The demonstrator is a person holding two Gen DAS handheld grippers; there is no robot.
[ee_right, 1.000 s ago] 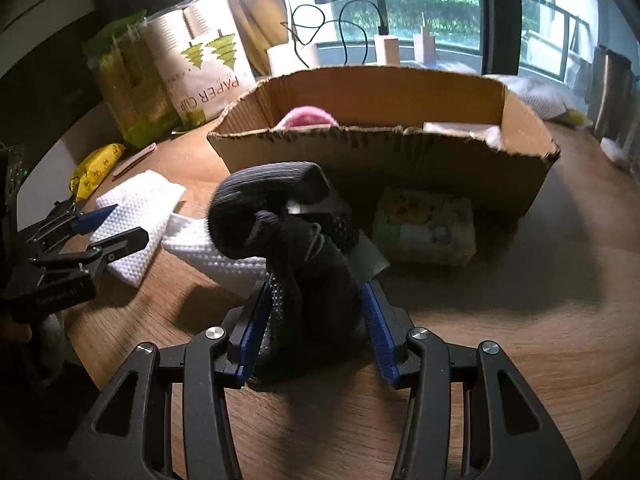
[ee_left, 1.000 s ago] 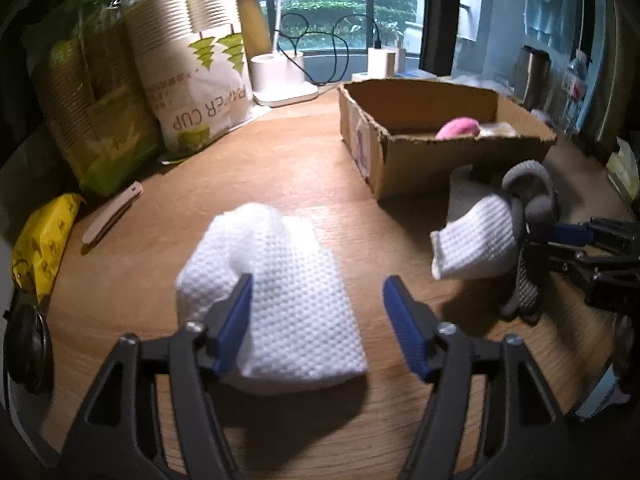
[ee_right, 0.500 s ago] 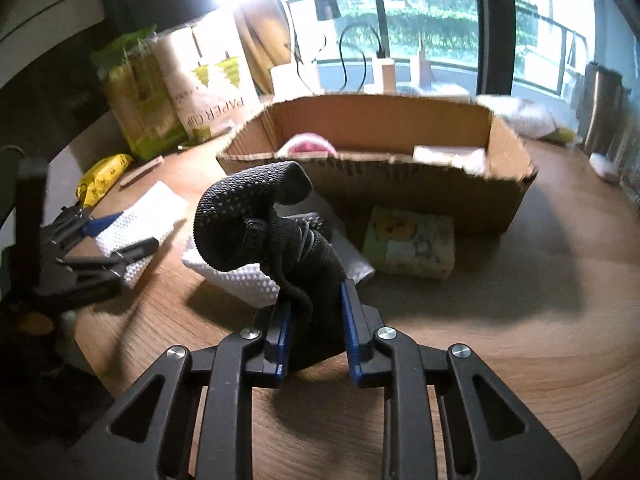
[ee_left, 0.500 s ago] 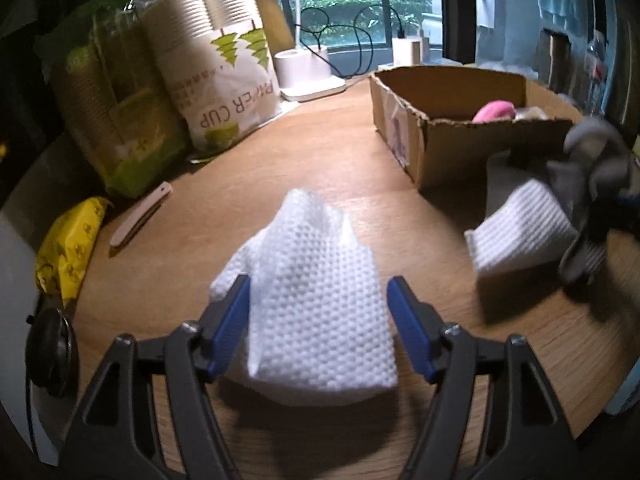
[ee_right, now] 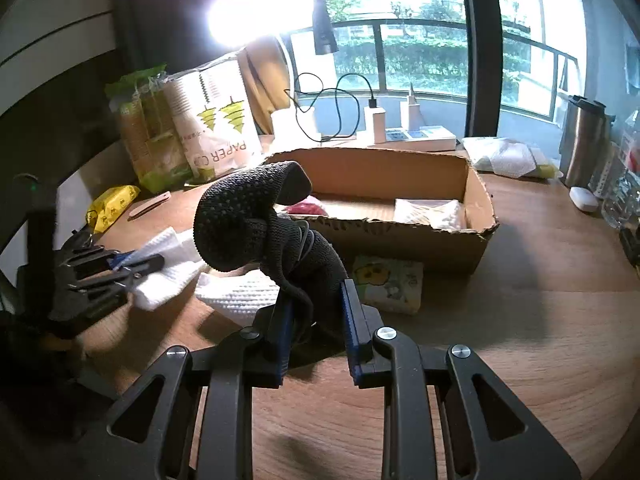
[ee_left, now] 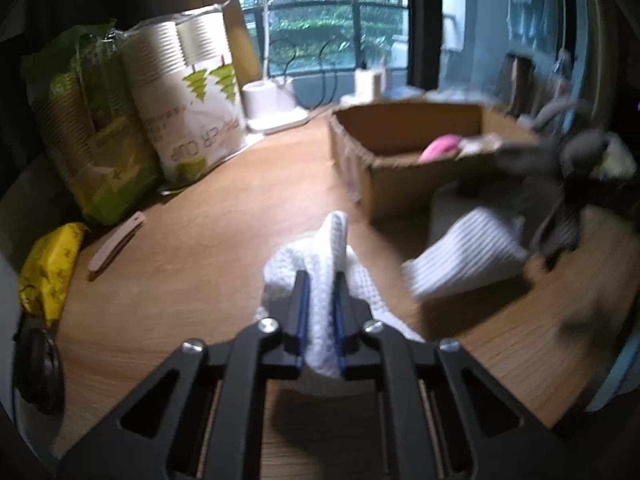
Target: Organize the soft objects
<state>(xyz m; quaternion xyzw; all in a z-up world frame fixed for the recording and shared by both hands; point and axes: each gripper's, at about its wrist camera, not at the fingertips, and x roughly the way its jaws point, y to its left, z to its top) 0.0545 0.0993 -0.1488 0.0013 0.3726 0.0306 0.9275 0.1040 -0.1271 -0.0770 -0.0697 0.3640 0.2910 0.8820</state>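
Note:
My left gripper [ee_left: 320, 292] is shut on a white waffle cloth [ee_left: 320, 256], pinched into a ridge on the wooden table. It also shows in the right wrist view [ee_right: 160, 280]. My right gripper [ee_right: 314, 312] is shut on a black dotted glove [ee_right: 248, 216] and holds it raised off the table in front of the cardboard box [ee_right: 476, 236]. The glove appears blurred at the right of the left wrist view [ee_left: 560, 184]. A second white cloth [ee_left: 468, 256] lies beside the box. The box holds a pink item [ee_left: 440, 148] and a white pack [ee_right: 428, 212].
A tissue pack [ee_right: 390, 284] lies against the box front. Paper cup bags [ee_left: 188, 104], a yellow packet [ee_left: 48, 268] and a flat stick [ee_left: 116, 244] sit at the left. A lamp base, chargers and cables stand by the window. A steel flask [ee_right: 584, 140] stands far right.
My left gripper closed on the white cloth and bunched it up. My right gripper closed on the black glove and lifted it higher, toward the box.

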